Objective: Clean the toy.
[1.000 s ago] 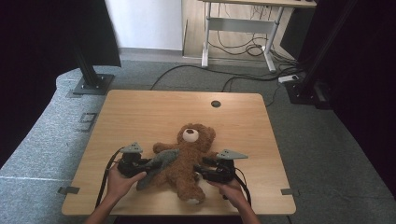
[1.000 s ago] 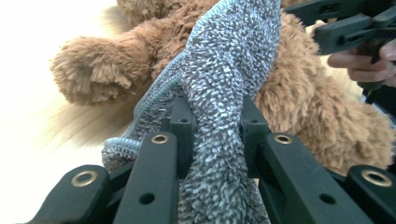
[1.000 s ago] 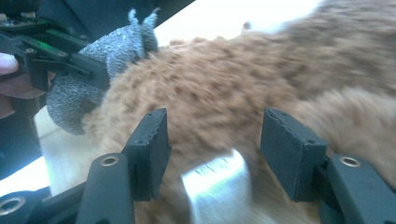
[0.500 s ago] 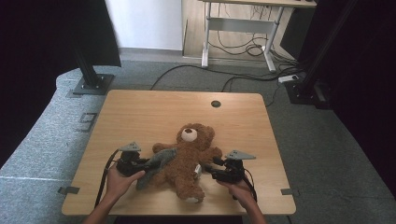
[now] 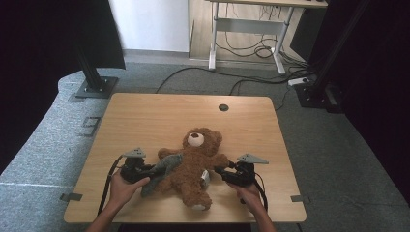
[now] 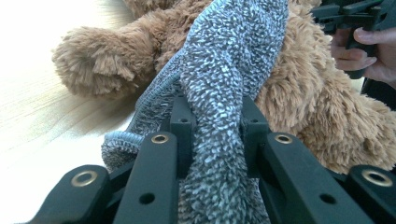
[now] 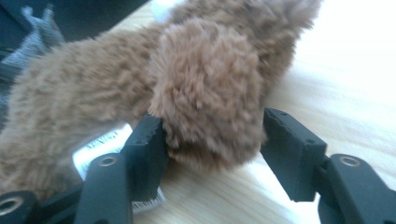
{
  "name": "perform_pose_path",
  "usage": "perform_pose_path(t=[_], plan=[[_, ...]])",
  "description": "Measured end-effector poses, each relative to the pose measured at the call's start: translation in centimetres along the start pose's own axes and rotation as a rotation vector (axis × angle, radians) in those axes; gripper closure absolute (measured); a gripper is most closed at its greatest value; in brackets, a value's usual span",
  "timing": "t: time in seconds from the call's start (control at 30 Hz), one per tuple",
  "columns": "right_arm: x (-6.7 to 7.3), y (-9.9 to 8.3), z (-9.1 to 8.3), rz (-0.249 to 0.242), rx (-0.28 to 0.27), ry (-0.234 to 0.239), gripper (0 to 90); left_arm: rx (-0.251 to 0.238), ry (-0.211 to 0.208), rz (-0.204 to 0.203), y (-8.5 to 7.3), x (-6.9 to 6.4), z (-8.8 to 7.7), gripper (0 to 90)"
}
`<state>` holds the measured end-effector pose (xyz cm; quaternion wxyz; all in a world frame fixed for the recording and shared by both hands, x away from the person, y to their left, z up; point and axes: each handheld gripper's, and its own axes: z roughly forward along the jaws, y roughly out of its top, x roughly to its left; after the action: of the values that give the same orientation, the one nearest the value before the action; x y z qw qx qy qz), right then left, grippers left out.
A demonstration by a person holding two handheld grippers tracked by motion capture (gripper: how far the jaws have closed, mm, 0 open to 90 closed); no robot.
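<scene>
Lying on its back near the table's [image 5: 145,111] front edge, the bear [image 5: 196,164] is a shaggy tan plush with a round head toward twelve o'clock, a pale muzzle, and stubby limbs splayed outward. A grey cloth [image 5: 162,170], nubbly like chenille with a ribbed hem, drapes from the bear's side toward eight o'clock. The left gripper [image 5: 145,171] pinches this cloth: in the left gripper view its black jaws press on a bunched fold of the cloth [image 6: 224,93], with the bear's fur [image 6: 317,121] just behind. At the bear's three o'clock, the right gripper [image 5: 223,171] has its jaws spread around the rounded paw [image 7: 208,93]; one jaw touches the fur while the other stands slightly off it, and they have just been closing a little. A white sewn-in tag [image 7: 100,144] lies beside that paw on the smooth, pale wood.
</scene>
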<state>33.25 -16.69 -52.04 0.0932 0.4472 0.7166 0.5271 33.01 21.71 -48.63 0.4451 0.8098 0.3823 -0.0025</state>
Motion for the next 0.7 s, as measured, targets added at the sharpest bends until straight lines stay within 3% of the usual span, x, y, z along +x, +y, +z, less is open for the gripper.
perform_pose_path(t=[0.1,0.13,0.3,0.7], plan=[[0.3,0.1,0.3,-0.019,-0.017,0.018,51.3,-0.003,-0.002,0.003,0.0,0.0,-0.1,72.9],[0.7,0.2,0.6,-0.048,-0.020,-0.001,60.9,-0.006,-0.003,0.003,0.0,0.0,-0.1,72.9],[1.0,0.4,0.8,-0.077,-0.030,0.005,71.5,-0.030,-0.023,0.007,0.4,-0.2,-0.6,72.9],[2.4,0.9,-0.1,-0.114,-0.079,0.061,74.8,-0.081,-0.068,0.103,3.1,-3.8,-1.7,72.5]])
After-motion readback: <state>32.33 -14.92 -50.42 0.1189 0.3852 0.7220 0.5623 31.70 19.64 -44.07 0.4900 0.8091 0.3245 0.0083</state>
